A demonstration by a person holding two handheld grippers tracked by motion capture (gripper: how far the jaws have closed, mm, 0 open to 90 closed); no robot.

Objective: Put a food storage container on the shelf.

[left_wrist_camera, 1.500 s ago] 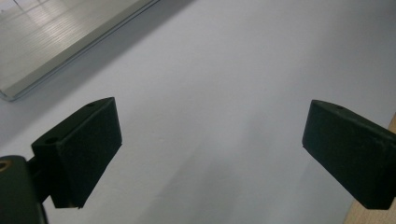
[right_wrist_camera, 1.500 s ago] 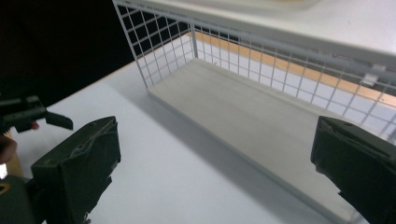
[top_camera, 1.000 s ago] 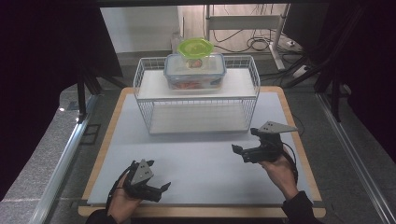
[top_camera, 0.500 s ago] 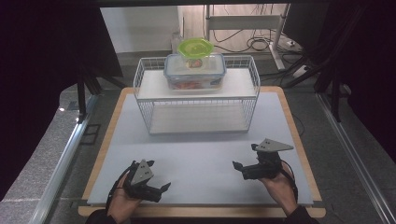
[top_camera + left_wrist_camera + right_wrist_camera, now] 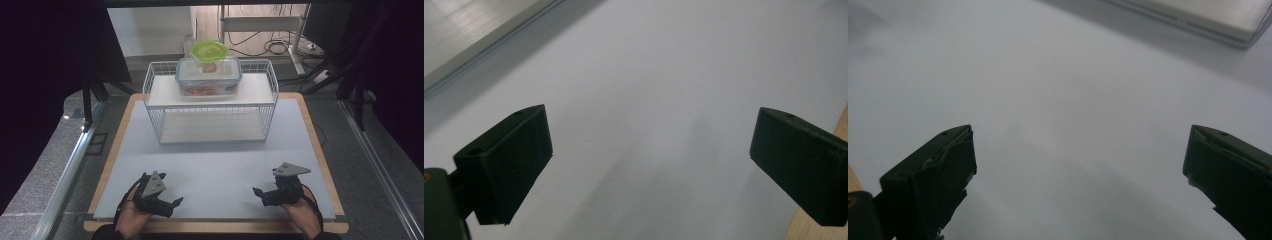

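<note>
We hold our left gripper (image 5: 167, 204) low over the near left part of the desk (image 5: 220, 165), its fingers (image 5: 509, 170) wide apart with nothing but the pale grey mat between them. Our right gripper (image 5: 261, 194) sits low over the near right part of the desk, its fingers (image 5: 933, 180) also spread wide and empty, pointing toward the left one. The two grippers are well apart from each other. Farther back, a white wire rack (image 5: 212, 107) stands on the mat. On its top shelf rests a clear box (image 5: 208, 77) with a blue-rimmed lid, and a green lidded tub (image 5: 209, 50) sits on top of that box. Both grippers are well away from the rack.
</note>
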